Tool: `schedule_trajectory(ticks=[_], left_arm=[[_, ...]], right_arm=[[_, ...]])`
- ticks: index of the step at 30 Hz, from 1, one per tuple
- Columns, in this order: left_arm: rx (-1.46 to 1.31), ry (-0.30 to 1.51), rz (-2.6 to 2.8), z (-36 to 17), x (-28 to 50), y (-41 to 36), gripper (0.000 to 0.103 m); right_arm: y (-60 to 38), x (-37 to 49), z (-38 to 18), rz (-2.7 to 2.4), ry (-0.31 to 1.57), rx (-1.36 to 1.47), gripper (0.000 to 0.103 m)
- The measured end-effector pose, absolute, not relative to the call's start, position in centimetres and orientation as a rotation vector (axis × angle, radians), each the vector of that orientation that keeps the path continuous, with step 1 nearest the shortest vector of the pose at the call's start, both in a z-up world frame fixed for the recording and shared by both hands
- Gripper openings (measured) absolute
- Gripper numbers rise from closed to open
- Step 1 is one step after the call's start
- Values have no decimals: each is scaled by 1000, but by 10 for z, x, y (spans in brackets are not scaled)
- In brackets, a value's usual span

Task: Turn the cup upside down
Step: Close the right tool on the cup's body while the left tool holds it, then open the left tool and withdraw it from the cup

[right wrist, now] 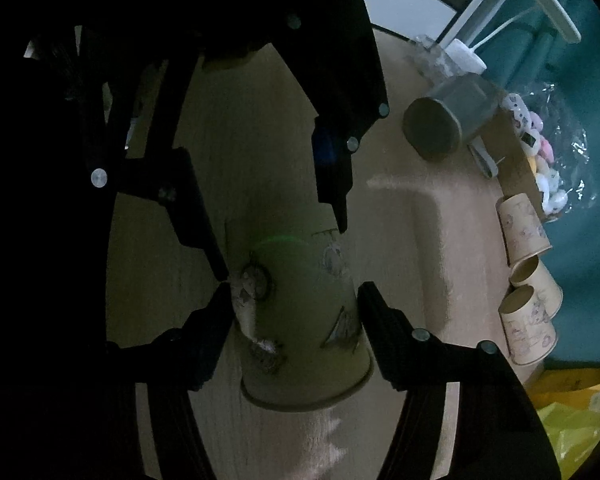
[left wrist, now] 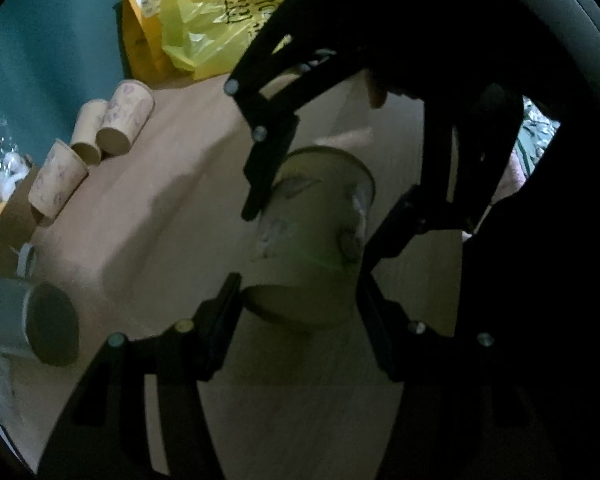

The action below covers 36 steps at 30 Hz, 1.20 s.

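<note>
Cup (left wrist: 316, 236) between both tongs, left tongs (left wrist: 300, 300), right tongs (right wrist: 296, 312)

Cup (left wrist: 316, 216) pale cream, grey printed doodles; bag (left wrist: 220, 12) yellow (black lettering).

Left hand-held gripper (left wrist: 300, 300) and right hand-held gripper (right wrist: 294, 300) face each other, each with fingers closed against the paper cup (left wrist: 316, 236).

No legible text anywhere.
</note>
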<state>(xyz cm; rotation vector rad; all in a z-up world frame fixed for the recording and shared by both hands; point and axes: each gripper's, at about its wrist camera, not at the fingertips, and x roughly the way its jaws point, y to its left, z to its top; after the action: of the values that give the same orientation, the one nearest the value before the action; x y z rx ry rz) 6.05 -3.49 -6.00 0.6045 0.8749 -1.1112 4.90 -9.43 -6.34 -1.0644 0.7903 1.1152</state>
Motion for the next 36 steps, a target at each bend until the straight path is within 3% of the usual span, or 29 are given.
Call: schedule_trajectory(ticks=[10,36], left_arm=[[570,964,-971,-77,70,-12,60],[243,918,-716,-80,63,76,60]], right_arm=[[-78,41,-86,1021,775,-1141,68],[-58,92,-91,1015,1088,-1117,67]])
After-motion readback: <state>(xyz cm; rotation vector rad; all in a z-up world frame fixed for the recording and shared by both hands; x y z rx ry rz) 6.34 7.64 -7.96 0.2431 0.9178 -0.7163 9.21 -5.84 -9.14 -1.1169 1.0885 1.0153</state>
